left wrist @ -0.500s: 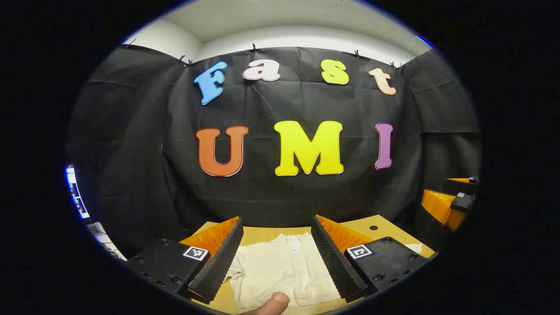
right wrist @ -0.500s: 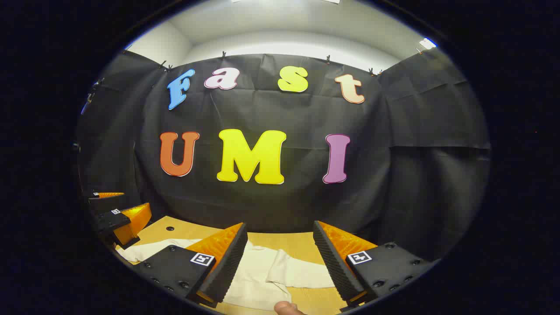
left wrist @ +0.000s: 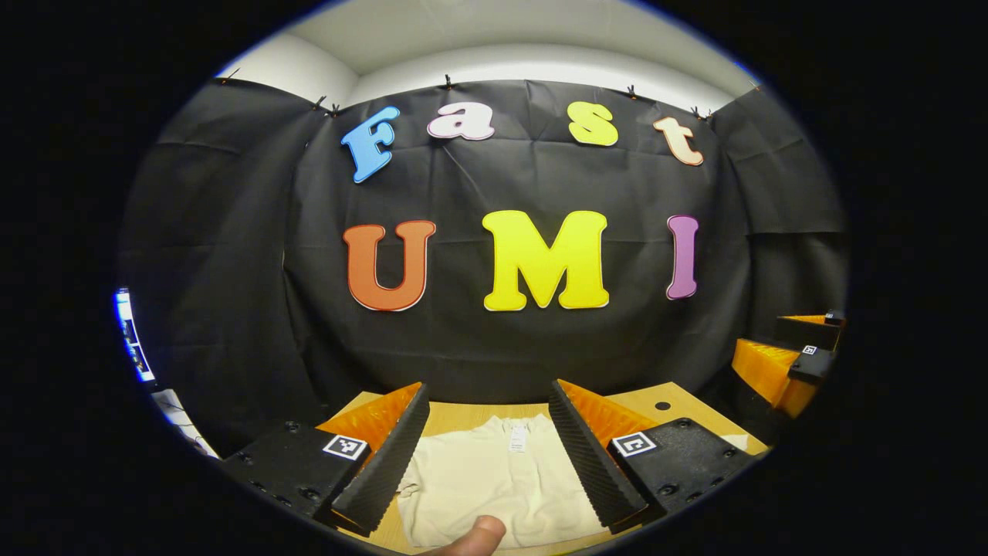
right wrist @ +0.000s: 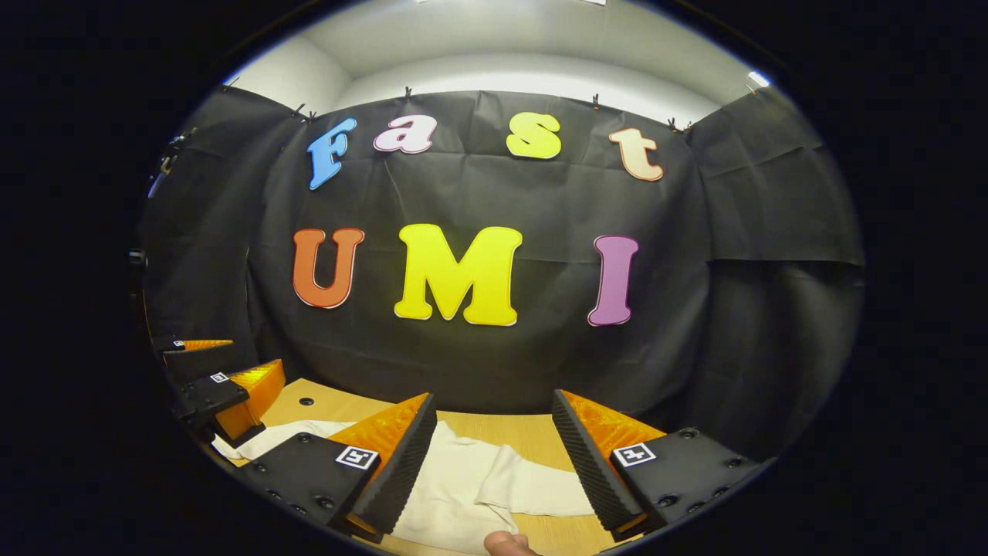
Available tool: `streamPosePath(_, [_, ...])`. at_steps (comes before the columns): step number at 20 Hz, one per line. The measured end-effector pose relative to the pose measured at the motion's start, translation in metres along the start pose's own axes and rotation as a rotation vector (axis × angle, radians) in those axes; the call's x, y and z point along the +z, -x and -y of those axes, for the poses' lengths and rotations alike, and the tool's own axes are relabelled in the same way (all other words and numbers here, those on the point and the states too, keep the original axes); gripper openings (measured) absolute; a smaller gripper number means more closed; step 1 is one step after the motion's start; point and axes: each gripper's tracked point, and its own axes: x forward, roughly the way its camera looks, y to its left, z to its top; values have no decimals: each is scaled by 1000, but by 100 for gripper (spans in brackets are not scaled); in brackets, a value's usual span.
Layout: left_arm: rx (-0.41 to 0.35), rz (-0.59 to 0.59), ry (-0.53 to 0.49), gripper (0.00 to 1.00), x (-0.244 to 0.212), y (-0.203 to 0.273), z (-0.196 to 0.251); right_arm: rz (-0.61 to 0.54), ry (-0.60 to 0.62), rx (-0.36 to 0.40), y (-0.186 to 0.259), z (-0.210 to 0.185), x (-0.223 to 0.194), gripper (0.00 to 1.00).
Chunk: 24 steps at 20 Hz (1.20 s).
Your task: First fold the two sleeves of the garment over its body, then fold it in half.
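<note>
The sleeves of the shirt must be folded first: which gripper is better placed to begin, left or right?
Probably the right gripper: a sleeve of the shirt lies spread between its open jaws. The left gripper faces the shirt's body instead.

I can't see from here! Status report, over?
Left gripper open, right gripper open, both above the table. Cream cotton shirt flat on wooden tabletop, unfolded. Nothing in the way.

Both cameras rode low over the bench [left wrist: 463, 417], facing the cloth wall [right wrist: 478, 363] beyond their fingers [left wrist: 386, 463]. Each view shared the garment [left wrist: 494, 479] lying between its fingers.
</note>
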Motion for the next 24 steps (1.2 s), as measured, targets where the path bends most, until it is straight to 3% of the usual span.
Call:
streamPosePath(12, [13,-10,-12,99,-3,-9,2,-11,-5,-5,-14,17,-8,94])
streamPosePath(18, [1,-36,-22,99,-11,-12,24,-76,-37,-98,-28,73,-38,94])
streamPosePath(24, [23,-67,-62,99,-18,-10,50,-200,-21,-229,-40,160,-114,94])
